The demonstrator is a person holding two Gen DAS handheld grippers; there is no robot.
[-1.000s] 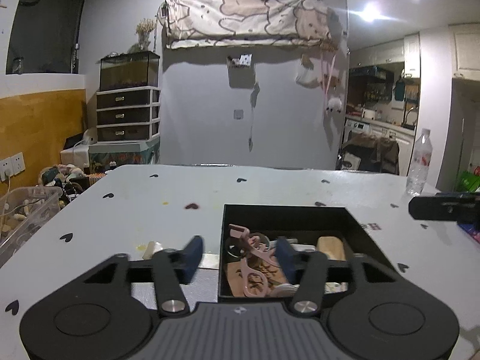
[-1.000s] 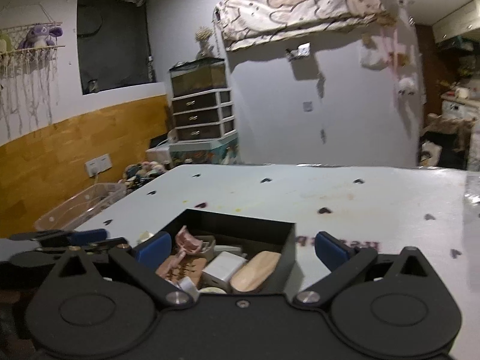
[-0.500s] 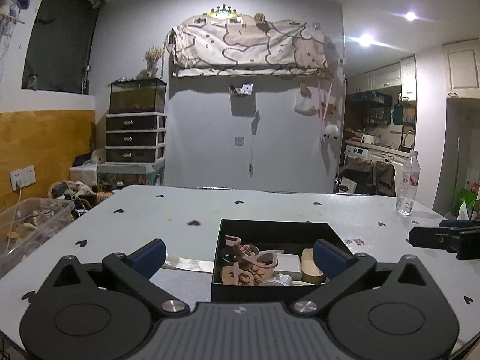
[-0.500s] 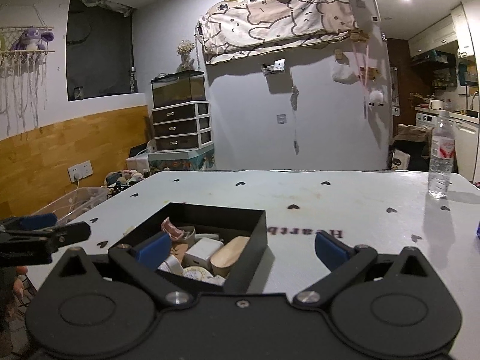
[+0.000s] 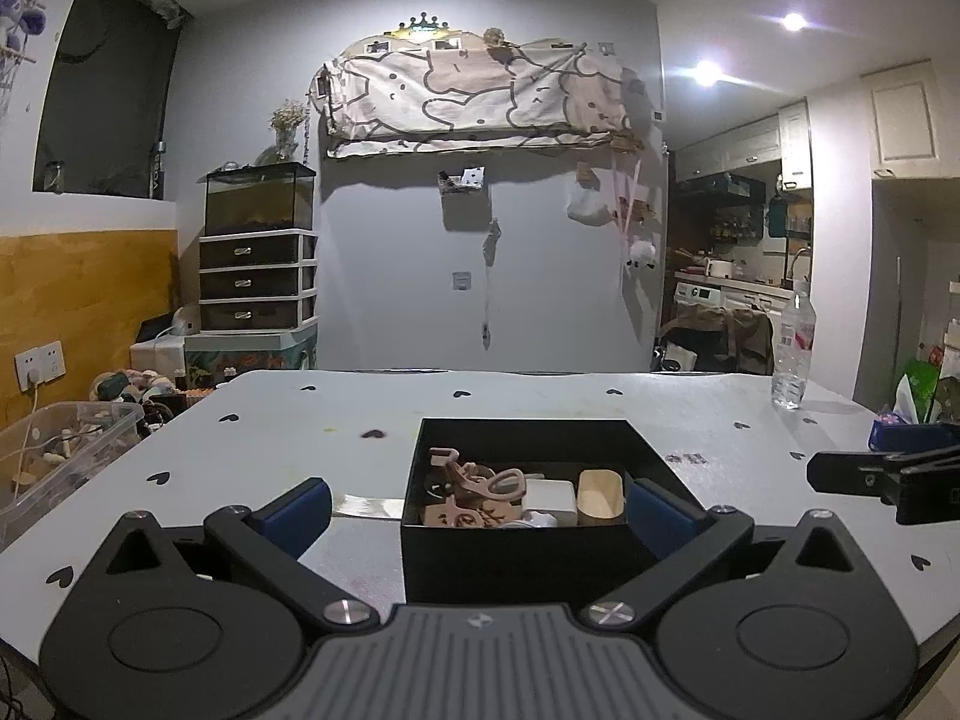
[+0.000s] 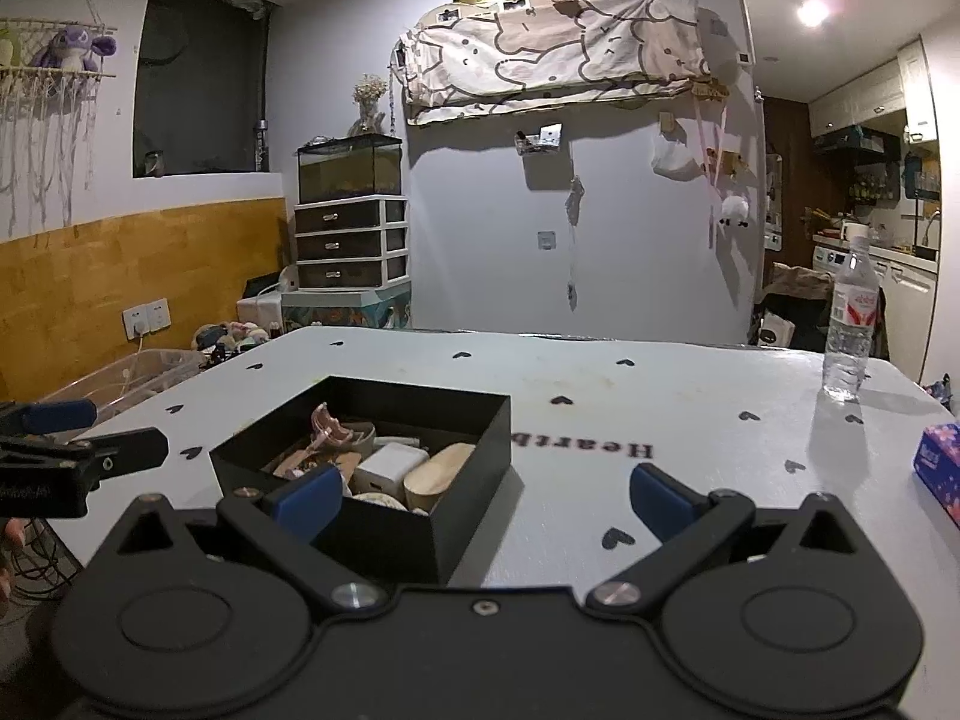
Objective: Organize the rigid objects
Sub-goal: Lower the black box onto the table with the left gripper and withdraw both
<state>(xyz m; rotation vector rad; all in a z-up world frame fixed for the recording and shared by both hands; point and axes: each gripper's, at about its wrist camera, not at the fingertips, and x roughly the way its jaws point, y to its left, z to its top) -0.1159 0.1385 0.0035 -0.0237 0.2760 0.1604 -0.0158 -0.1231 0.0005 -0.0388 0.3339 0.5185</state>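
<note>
While held above table edge, left gripper spread wide, empty; right gripper likewise spread, empty; square black open-top box on grey heart-print table, holding pink plastic clips, white block, wooden piece; clear plastic water bottle far right

A lived-in home: plush toys, drawer unit, kitchen cabinets beyond.
</note>
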